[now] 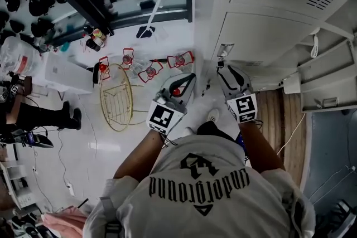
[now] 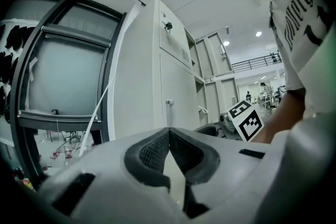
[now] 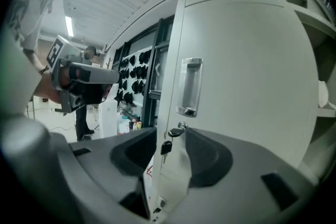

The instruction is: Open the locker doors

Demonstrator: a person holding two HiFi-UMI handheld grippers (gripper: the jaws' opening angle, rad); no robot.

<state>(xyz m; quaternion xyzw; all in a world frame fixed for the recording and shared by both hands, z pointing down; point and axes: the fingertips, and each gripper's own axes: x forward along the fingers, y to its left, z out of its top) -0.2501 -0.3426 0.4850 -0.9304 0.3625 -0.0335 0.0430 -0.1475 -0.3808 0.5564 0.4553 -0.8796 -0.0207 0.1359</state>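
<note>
The right tool (image 3: 172, 134) is held level with the lower locker door (image 3: 247, 76), jaws apart and framing the key (image 3: 166, 147) just under the handle (image 3: 190, 86), probably to catch the door's edge and pull. The left tool (image 2: 169, 131) waits beside it, jaws together on nothing, likely idle. The door looks shut. I cannot tell whether the right pads touch it, and the tool's body hides the door's lower part.

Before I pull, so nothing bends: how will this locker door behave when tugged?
The door looks like thin sheet metal, so it is probably light, swinging easily, maybe flexing. The key in its lock is small, so it might bend if pulled; the recessed handle looks sturdier.
</note>
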